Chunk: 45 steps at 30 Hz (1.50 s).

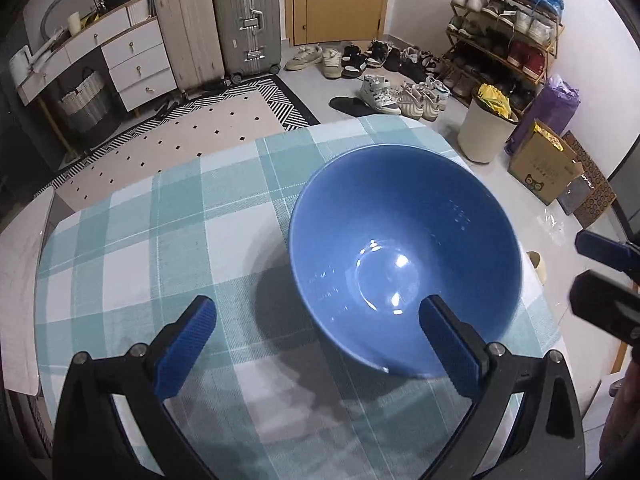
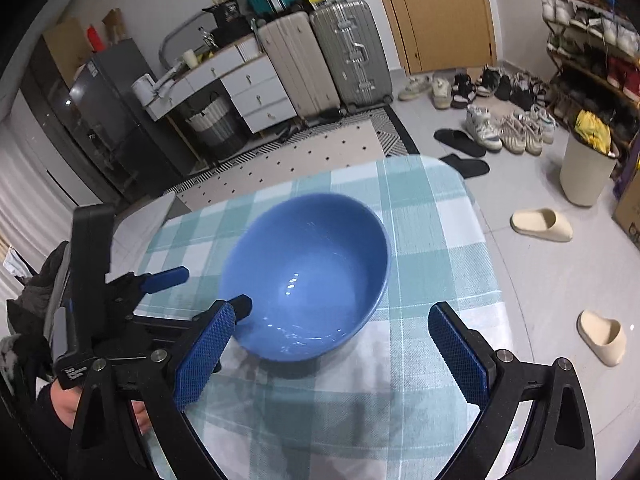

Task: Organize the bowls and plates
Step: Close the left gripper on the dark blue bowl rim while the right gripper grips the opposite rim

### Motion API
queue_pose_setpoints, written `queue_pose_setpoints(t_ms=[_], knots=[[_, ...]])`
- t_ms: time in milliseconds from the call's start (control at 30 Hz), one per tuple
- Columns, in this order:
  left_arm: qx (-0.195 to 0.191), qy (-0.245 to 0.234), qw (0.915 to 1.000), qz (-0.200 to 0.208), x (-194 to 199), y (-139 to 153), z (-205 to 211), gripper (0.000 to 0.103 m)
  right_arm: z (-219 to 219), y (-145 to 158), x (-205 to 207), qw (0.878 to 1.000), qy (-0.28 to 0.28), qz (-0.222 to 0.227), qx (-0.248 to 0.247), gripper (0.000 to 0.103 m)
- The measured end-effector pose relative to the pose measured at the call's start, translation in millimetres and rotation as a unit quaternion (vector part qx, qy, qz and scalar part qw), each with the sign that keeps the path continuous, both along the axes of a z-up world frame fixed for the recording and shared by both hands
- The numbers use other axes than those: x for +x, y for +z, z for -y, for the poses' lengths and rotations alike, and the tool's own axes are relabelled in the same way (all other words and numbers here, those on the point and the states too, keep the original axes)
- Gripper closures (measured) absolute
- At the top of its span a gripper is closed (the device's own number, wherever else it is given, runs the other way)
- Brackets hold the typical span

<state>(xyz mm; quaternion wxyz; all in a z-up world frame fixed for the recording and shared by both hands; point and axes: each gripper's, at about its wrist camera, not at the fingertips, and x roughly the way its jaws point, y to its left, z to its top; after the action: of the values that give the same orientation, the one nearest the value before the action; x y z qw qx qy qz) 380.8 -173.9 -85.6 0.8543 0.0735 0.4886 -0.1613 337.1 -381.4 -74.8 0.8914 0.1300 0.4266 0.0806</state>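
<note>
on counter (image 1: 168,216), blue bowl (image 1: 400,248) sitting ungrasped; left hand-held gripper (image 1: 316,344) gaping wide, straddling near rim; right hand-held gripper (image 2: 332,356) hovering wide. next: closing on rim.

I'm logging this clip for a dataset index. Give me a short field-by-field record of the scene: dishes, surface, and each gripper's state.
dish: one blue bowl, upright, empty
surface: table with teal-and-white checked tablecloth
plates: none in view
left gripper: open, its right finger over the bowl's near rim, not gripping
right gripper: open, near side of the bowl, holding nothing
contact: cannot tell if either finger touches the bowl
background: suitcases, shoe rack, white bin
</note>
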Motion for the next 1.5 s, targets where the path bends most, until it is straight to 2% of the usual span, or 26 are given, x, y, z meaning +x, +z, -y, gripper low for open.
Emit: queue_pose_setpoints(t_ms=[167, 367, 767, 833, 967, 1133, 1200, 1267, 1400, 1500], knots=[[-0.003, 0.002, 1.0000, -0.007, 11, -9, 0, 0.001, 10, -20, 18, 1.000, -0.022, 0.003, 0.004, 0.004], [0.004, 0.000, 1.0000, -0.007, 16, -12, 3, 0.002, 4, -31, 31, 0.999, -0.013, 0.028, -0.036, 0.004], [0.005, -0.007, 0.9999, -0.014, 20, -20, 5, 0.004, 0, -46, 38, 0.999, -0.006, 0.014, -0.038, 0.004], [0.003, -0.012, 0.9997, -0.019, 20, -21, 5, 0.019, 0, -48, 39, 0.999, -0.005, 0.010, -0.037, 0.005], [0.013, -0.010, 0.9995, -0.027, 22, -26, 4, 0.034, 1, -51, 40, 0.999, -0.007, 0.003, -0.035, 0.009], [0.011, -0.015, 0.9987, -0.048, 24, -32, 3, 0.063, 0, -52, 40, 0.999, -0.007, -0.002, -0.039, 0.009], [0.007, -0.002, 0.9987, -0.050, 26, -33, 1, 0.075, -1, -52, 41, 0.999, -0.005, -0.004, -0.037, 0.014], [0.006, 0.004, 0.9982, -0.059, 28, -35, 0, 0.076, -1, -55, 43, 0.999, 0.001, -0.014, -0.032, 0.028], [0.015, 0.001, 0.9977, -0.065, 27, -38, 1, 0.087, -3, -57, 43, 0.999, -0.002, -0.017, -0.045, 0.028], [0.006, 0.001, 0.9968, -0.080, 26, -40, -1, 0.087, -3, -57, 42, 0.999, -0.003, -0.020, -0.041, 0.028]])
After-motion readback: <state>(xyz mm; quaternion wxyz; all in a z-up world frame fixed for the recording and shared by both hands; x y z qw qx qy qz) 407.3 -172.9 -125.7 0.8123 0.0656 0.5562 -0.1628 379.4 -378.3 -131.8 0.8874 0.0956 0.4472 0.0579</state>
